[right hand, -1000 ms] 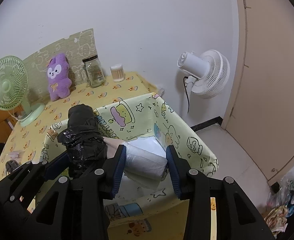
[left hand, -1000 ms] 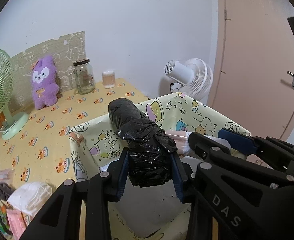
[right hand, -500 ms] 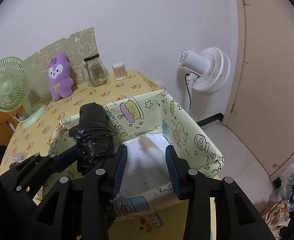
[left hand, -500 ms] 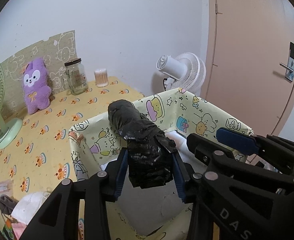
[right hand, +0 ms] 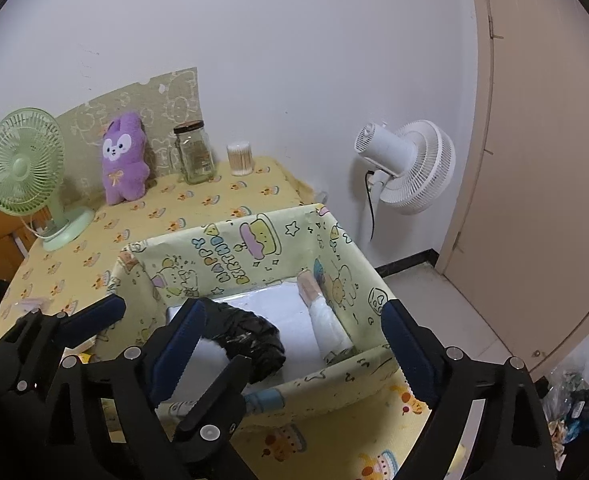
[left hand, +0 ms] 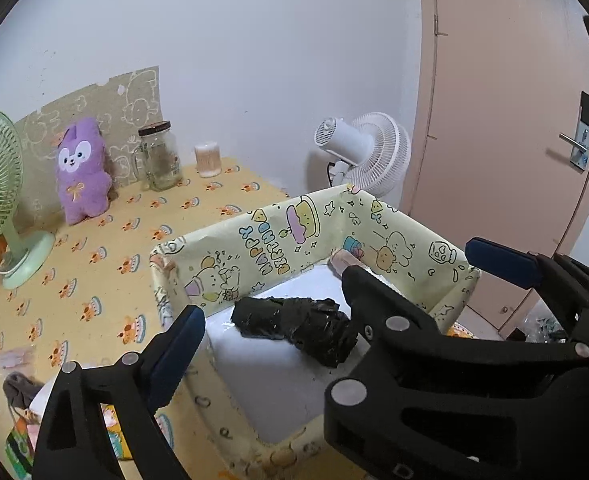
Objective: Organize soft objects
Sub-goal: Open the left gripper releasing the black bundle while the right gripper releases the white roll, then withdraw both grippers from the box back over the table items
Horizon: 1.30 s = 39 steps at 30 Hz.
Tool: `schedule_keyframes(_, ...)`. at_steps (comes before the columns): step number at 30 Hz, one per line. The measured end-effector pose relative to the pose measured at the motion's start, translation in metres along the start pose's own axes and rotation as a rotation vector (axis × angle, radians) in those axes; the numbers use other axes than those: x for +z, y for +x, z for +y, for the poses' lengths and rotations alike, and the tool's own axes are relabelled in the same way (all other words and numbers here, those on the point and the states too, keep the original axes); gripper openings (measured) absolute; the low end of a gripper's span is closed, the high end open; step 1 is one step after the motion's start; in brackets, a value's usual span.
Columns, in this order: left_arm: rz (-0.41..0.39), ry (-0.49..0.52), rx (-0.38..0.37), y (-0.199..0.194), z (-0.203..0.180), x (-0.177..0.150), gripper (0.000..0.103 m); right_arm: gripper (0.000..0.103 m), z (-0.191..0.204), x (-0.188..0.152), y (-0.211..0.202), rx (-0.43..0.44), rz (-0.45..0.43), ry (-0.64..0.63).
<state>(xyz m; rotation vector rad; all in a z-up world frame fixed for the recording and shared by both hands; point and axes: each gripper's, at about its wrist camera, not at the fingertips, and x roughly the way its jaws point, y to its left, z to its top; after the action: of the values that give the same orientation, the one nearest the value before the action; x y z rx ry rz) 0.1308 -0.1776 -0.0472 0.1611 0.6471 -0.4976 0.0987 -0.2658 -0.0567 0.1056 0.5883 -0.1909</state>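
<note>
Black plastic-wrapped bundle [left hand: 294, 330] lies on its side on the white floor of a yellow cartoon-print box [left hand: 262, 236], toward the box's left half, touching neither gripper. From left to right along the tabletop: a mint green desk fan [right hand: 26, 168] stands near the left edge, a purple plush rabbit [right hand: 123, 160] leans against a patterned board [right hand: 142, 100] at the back edge, then a lidded glass jar [right hand: 193, 152] and a small tub of cotton swabs [right hand: 240, 158] near the back right corner. The table wears a yellow cake-print cloth [right hand: 154, 216]. The box sits at the table's right front corner. Inside it, against the right wall, lies a white and pink wrapped pack [right hand: 324, 316]. Beyond the table's right edge a white floor fan [right hand: 410, 164] stands before the wall, and a door [left hand: 514, 120] with a metal handle is farther right.

The left gripper [left hand: 270, 300] hangs over the box's front left side with its jaws spread wide and nothing between them. The right gripper [right hand: 292, 328] hangs over the box's front wall, jaws likewise spread wide and empty. In the left wrist view, the right gripper's black frame hides much of the box's right half; in the right wrist view, the left gripper covers part of the bundle. Small clutter [left hand: 22, 396] lies at the table's front left corner, too indistinct to name.
</note>
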Motion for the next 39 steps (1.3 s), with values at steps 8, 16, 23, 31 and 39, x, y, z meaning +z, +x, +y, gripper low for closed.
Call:
schedule_keyframes(8,-0.025,-0.015,0.027,-0.025,0.004,-0.004,0.097,0.099,0.01,-0.002,-0.024,0.024,-0.041,-0.013)
schedule_keyframes(16,-0.058,-0.026,0.094,-0.054,0.013,-0.011,0.102,0.103,0.027,-0.005,-0.049,0.051,-0.083,-0.026)
schedule_keyframes(23,-0.082,-0.038,0.13,-0.08,0.023,-0.016,0.102,0.103,0.043,-0.007,-0.071,0.081,-0.107,-0.04)
schedule_keyframes(31,-0.146,-0.055,0.169,-0.12,0.035,-0.021,0.102,0.103,0.063,-0.004,-0.101,0.118,-0.154,-0.051)
schedule_keyframes(39,-0.177,-0.102,0.223,-0.147,0.051,-0.036,0.101,0.103,0.09,-0.01,-0.118,0.171,-0.181,-0.104)
